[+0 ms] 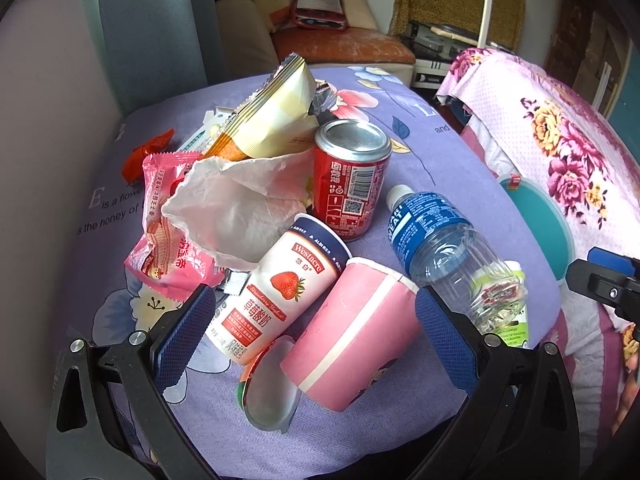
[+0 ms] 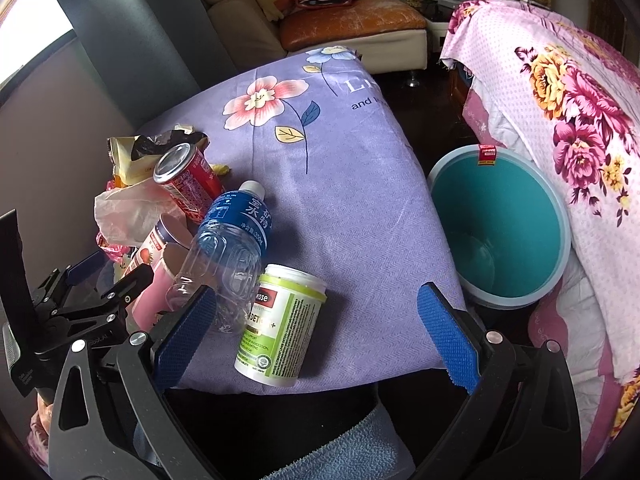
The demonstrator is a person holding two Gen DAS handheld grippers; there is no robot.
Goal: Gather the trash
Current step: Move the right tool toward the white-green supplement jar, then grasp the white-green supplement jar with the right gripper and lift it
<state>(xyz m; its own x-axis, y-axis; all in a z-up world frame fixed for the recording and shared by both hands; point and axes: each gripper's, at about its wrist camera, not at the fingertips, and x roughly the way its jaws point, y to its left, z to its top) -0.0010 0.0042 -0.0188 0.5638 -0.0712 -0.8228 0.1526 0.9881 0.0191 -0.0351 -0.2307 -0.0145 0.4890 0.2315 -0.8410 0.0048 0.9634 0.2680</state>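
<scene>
Trash lies on a purple flowered cloth [image 1: 420,148]. In the left wrist view my left gripper [image 1: 316,336] is open, its blue pads on either side of a pink paper cup [image 1: 352,340] and a strawberry yogurt cup [image 1: 280,292], both on their sides. A red can [image 1: 348,176], a clear water bottle [image 1: 444,256], crumpled white paper [image 1: 240,208] and pink and yellow wrappers lie around. In the right wrist view my right gripper [image 2: 320,332] is open around a white and green supplement jar [image 2: 280,324]. The water bottle [image 2: 228,248] lies beside it. The teal bin [image 2: 500,228] stands to the right.
A bed with a pink flowered blanket [image 2: 568,92] stands right of the bin. A sofa [image 2: 352,24] with a red bag lies beyond the table. A foil lid [image 1: 268,392] lies near the table's front edge. The left gripper's body [image 2: 72,304] shows at the left of the right wrist view.
</scene>
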